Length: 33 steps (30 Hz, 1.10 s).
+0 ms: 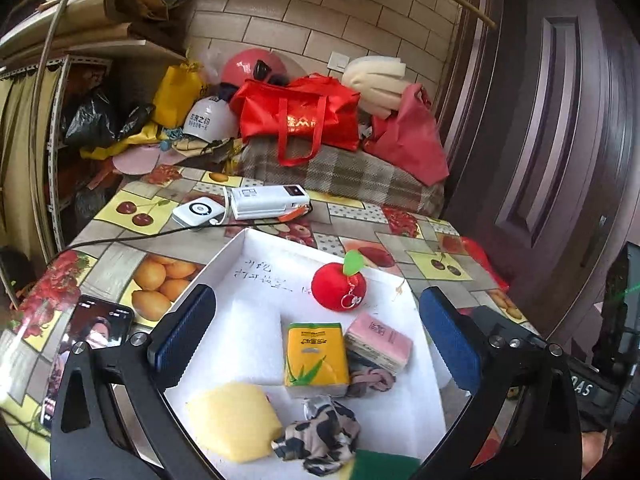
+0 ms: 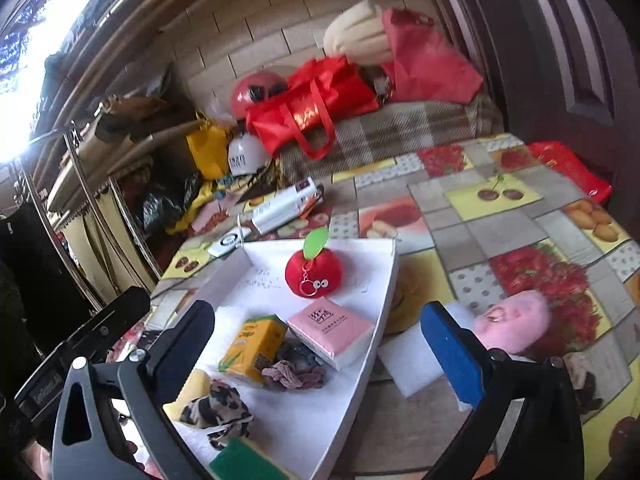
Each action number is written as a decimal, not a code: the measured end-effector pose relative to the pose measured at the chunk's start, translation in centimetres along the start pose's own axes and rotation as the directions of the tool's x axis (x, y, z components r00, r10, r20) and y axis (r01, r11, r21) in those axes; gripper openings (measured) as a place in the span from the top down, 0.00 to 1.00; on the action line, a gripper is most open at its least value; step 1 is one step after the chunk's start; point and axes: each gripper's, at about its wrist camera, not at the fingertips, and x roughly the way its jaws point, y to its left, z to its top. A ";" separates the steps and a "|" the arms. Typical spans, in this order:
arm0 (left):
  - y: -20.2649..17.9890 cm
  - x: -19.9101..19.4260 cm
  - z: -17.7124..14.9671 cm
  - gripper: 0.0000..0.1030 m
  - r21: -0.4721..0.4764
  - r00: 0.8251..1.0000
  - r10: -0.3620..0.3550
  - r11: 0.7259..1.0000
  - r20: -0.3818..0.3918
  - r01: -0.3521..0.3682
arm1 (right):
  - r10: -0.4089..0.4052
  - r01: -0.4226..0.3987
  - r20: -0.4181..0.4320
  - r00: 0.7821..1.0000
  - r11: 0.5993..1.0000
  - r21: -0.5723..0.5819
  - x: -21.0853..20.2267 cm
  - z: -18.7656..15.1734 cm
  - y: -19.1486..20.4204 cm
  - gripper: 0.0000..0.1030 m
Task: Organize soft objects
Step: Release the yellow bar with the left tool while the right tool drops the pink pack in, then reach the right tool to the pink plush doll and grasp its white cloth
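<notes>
A white box [image 1: 256, 240] [image 2: 384, 280] on the fruit-print table holds soft things: a red plush apple [image 1: 339, 286] [image 2: 314, 272], a yellow tissue pack [image 1: 316, 354] [image 2: 252, 348], a pink tissue pack [image 1: 380, 340] [image 2: 332, 330], a mauve scrunchie [image 1: 370, 380] [image 2: 296, 376], a leopard scrunchie [image 1: 320, 440] [image 2: 216, 408], a yellow sponge [image 1: 234, 420], a white foam block [image 1: 252, 344] and a green scouring pad [image 1: 384, 466] [image 2: 244, 462]. My left gripper [image 1: 320, 344] hangs open over the box, nothing between its pads. My right gripper [image 2: 320, 352] is open too, above the box's right edge. A pink plush [image 2: 516, 320] and a white foam piece [image 2: 412, 356] lie outside the box.
A phone [image 1: 100, 328] lies at the table's left edge. A power bank [image 1: 270, 200] [image 2: 286, 204], a white round-dial device [image 1: 198, 212] and a cable sit behind the box. Red bags [image 1: 300, 116], helmets and clutter fill the couch behind. A dark door [image 1: 560, 120] stands on the right.
</notes>
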 end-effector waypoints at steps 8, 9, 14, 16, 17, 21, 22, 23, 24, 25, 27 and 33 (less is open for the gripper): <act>-0.2 -4.8 1.3 0.00 -0.059 0.994 -0.039 0.997 0.107 0.045 | -0.088 0.084 0.214 0.973 0.996 0.024 -7.1 2.2 -3.6 0.00; -0.3 -5.3 1.4 0.00 -0.060 0.992 -0.045 0.997 0.120 0.053 | -0.107 0.101 0.229 0.967 0.994 0.036 -7.8 2.5 -4.5 0.00; -1.3 -5.9 1.6 0.00 -0.047 0.990 -0.070 0.996 0.123 0.076 | -0.168 0.174 0.214 0.962 0.985 -0.012 -8.7 3.3 -8.2 0.00; -2.0 -5.5 1.3 0.00 -0.029 0.992 -0.079 0.996 0.099 0.083 | -0.196 0.203 0.169 0.966 0.979 -0.027 -8.0 2.8 -9.6 0.00; -2.3 -5.2 1.1 0.00 -0.021 0.993 -0.083 0.996 0.088 0.085 | -0.205 0.211 0.131 0.970 0.977 -0.039 -7.4 2.4 -10.3 0.00; -3.6 -3.8 0.2 0.00 -0.005 0.994 -0.105 0.994 0.024 0.106 | -0.231 0.221 -0.037 0.972 0.958 -0.180 -3.7 0.5 -11.0 0.00; -3.8 -3.5 0.0 0.00 -0.010 0.993 -0.117 0.993 0.006 0.117 | -0.231 0.211 -0.066 0.971 0.951 -0.225 -2.7 0.0 -10.8 0.00; -4.1 -3.3 -0.1 0.00 -0.013 0.992 -0.125 0.992 -0.005 0.125 | -0.225 0.191 -0.103 0.969 0.945 -0.265 -1.8 -0.7 -10.6 0.00; -4.3 -3.1 -0.2 0.00 -0.012 0.991 -0.131 0.991 -0.015 0.131 | -0.218 0.171 -0.141 0.966 0.941 -0.291 -0.8 -1.2 -10.5 0.00; -4.5 -3.0 -0.3 0.00 -0.008 0.991 -0.133 0.991 -0.021 0.133 | -0.211 0.148 -0.181 0.961 0.939 -0.310 0.2 -1.6 -10.3 0.00; -5.1 -2.7 -0.6 0.00 0.009 0.991 -0.129 0.992 -0.031 0.129 | -0.224 0.137 -0.226 0.948 0.929 -0.345 2.1 -2.3 -10.2 0.01; -6.3 -0.8 -1.5 0.00 0.037 0.986 -0.129 0.990 -0.104 0.133 | -0.279 0.120 -0.262 0.924 0.861 -0.494 3.9 -4.3 -7.8 0.68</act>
